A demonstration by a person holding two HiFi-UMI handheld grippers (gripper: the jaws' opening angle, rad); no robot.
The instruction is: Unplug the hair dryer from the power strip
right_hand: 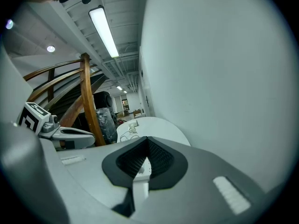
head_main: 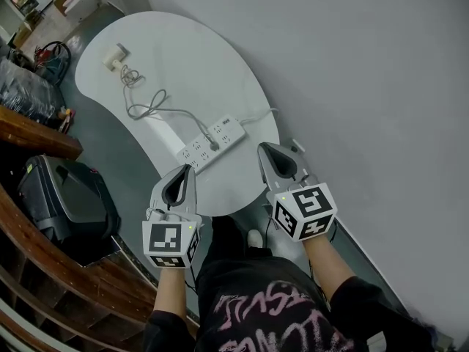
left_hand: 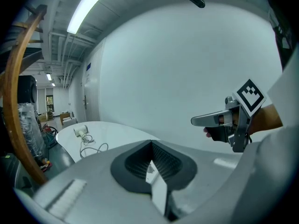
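The white power strip (head_main: 211, 144) lies near the close end of the white table (head_main: 168, 57), with a grey plug (head_main: 214, 145) seated in it. Its cord (head_main: 146, 107) loops back to the pale hair dryer (head_main: 115, 56) at the table's far end; the same hair dryer (left_hand: 81, 132) shows small in the left gripper view. My left gripper (head_main: 185, 171) hovers just short of the strip, jaws together and empty. My right gripper (head_main: 265, 152) hangs to the strip's right, over the table edge, also shut with nothing in it. Each gripper (left_hand: 152, 143) (right_hand: 148, 138) points along the table.
A plain grey wall (head_main: 366, 86) runs along the table's right side. A black case (head_main: 66, 196) stands on the floor to the left, beside a curved wooden rail (head_main: 40, 141). Bags and boxes (head_main: 44, 50) clutter the far left.
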